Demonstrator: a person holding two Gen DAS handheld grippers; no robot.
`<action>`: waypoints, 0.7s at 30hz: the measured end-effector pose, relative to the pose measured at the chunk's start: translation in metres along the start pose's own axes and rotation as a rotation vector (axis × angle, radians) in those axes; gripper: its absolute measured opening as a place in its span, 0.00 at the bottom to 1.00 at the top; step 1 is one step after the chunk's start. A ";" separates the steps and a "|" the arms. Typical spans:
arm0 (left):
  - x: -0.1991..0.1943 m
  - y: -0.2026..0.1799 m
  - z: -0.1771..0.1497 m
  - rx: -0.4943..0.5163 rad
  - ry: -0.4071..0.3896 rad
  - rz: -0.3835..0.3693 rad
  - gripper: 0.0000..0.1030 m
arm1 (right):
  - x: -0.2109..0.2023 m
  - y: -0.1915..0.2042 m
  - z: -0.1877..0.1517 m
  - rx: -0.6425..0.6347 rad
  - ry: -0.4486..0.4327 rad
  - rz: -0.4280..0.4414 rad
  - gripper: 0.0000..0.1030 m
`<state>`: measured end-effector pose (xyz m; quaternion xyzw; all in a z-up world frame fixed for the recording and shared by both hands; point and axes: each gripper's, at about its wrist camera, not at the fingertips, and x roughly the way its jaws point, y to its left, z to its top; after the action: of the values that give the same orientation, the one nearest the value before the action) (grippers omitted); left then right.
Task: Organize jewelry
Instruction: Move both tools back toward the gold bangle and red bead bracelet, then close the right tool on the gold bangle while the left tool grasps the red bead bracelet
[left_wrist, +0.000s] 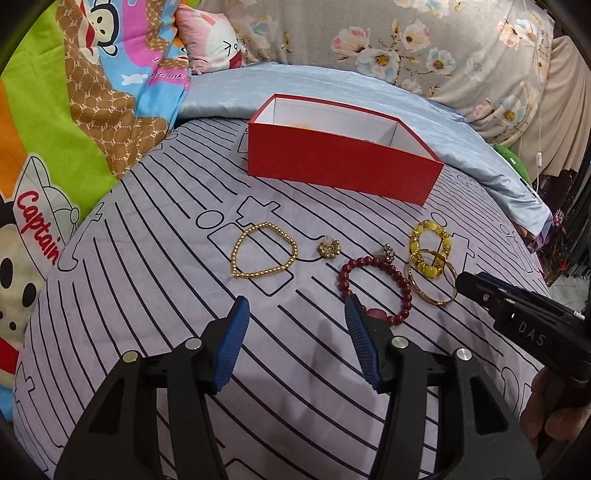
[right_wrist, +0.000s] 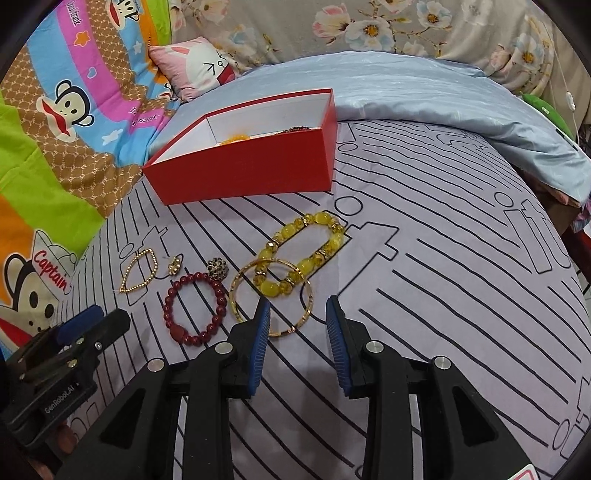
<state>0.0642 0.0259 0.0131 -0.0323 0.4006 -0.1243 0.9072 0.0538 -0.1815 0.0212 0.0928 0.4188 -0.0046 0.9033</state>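
Gold bead bracelet (left_wrist: 264, 251): it lies flat on the striped bedsheet (left_wrist: 147, 295), furthest left in the row, pulled into a teardrop; its point aims toward your near-left and its long axis runs from there toward the red box (left_wrist: 343, 166).
Flower charm (left_wrist: 328, 248): small, just right of the gold beads and apart from them; I can't tell which way it faces.
Dark red bead bracelet (left_wrist: 376, 290): a round loop with no real long axis, and your left gripper (left_wrist: 295, 314) hovers just short of it, jaws wide apart and empty.
Left-hand advice: come straight down over one side of a loop so one pad lands inside and one outside, then close gently.
Gold bangle (right_wrist: 271, 297): it lies flat with the yellow bead bracelet (right_wrist: 306, 251) overlapping its far edge.
Yellow bead bracelet: an oval, its long axis slanting from your near-left to far-right.
Right gripper (right_wrist: 297, 325): jaws apart, nothing held, its left pad over the bangle's near rim.
Right-hand advice: pinch only the bangle's near rim, and lift slowly so the yellow beads slide off.
Red box: open, long side facing you, well beyond the row, with some pieces visible inside.
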 end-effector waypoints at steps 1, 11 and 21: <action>0.000 0.001 0.000 -0.002 -0.004 0.002 0.50 | 0.000 0.003 0.000 -0.010 -0.001 0.003 0.32; 0.003 0.008 -0.002 -0.011 0.000 0.008 0.50 | 0.020 0.028 0.000 -0.066 0.019 -0.022 0.55; 0.009 0.010 -0.007 -0.014 0.018 0.009 0.50 | 0.034 0.029 0.006 -0.058 0.016 -0.095 0.59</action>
<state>0.0669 0.0339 -0.0002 -0.0358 0.4099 -0.1177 0.9038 0.0832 -0.1515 0.0040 0.0467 0.4299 -0.0348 0.9010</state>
